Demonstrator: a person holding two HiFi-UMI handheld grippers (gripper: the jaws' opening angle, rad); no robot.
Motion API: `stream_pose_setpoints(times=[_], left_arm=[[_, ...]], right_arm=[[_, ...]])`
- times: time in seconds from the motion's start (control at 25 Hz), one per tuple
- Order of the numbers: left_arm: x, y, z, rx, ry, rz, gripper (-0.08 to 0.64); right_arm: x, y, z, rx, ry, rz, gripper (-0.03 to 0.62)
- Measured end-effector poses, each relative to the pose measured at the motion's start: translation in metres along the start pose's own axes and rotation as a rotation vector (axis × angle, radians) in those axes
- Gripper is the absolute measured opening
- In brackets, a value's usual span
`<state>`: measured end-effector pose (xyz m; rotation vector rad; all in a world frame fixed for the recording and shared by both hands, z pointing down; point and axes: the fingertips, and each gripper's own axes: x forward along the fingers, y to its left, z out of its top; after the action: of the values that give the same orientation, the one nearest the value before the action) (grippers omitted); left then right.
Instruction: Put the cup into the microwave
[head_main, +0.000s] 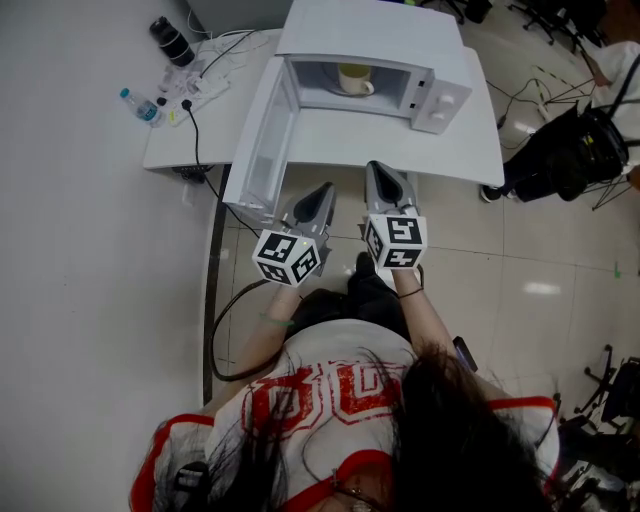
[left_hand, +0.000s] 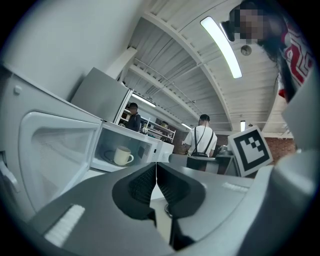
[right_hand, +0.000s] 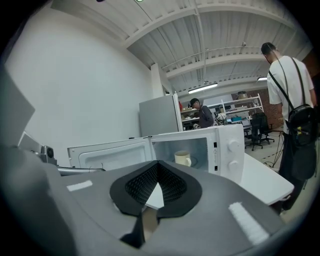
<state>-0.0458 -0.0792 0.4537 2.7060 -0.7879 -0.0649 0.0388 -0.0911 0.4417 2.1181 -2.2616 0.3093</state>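
Observation:
A cream cup (head_main: 353, 79) stands upright inside the white microwave (head_main: 440, 100), whose door (head_main: 262, 150) hangs wide open to the left. Both grippers hover at the table's near edge, in front of the oven and apart from it. My left gripper (head_main: 325, 190) is shut with nothing between its pads, close to the open door's lower corner. My right gripper (head_main: 378, 170) is shut and empty too. From the left gripper (left_hand: 156, 165) the cup (left_hand: 121, 155) shows in the cavity ahead on the left. From the right gripper (right_hand: 157, 164) the cup (right_hand: 183, 158) sits just beyond the tips.
The white table (head_main: 470, 150) carries the microwave. On its left part lie a water bottle (head_main: 140, 106), a black cylinder (head_main: 172, 41) and cables with a power strip (head_main: 205, 85). Black equipment (head_main: 570, 150) stands on the floor to the right. A person with a backpack (right_hand: 292, 100) stands beyond the table.

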Motion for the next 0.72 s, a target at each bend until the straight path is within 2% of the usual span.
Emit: stream_pose_setpoints(times=[0.28, 0.72], left_arm=[[-0.016, -0.005, 0.001, -0.006, -0.002, 0.005, -0.006], [-0.031, -0.016, -0.008, -0.021, -0.002, 0.013, -0.006]], right_arm=[[-0.013, 0.018, -0.008, 0.007, 0.014, 0.025, 0.000], [-0.032, 0.023, -0.012, -0.003, 0.016, 0.034, 0.000]])
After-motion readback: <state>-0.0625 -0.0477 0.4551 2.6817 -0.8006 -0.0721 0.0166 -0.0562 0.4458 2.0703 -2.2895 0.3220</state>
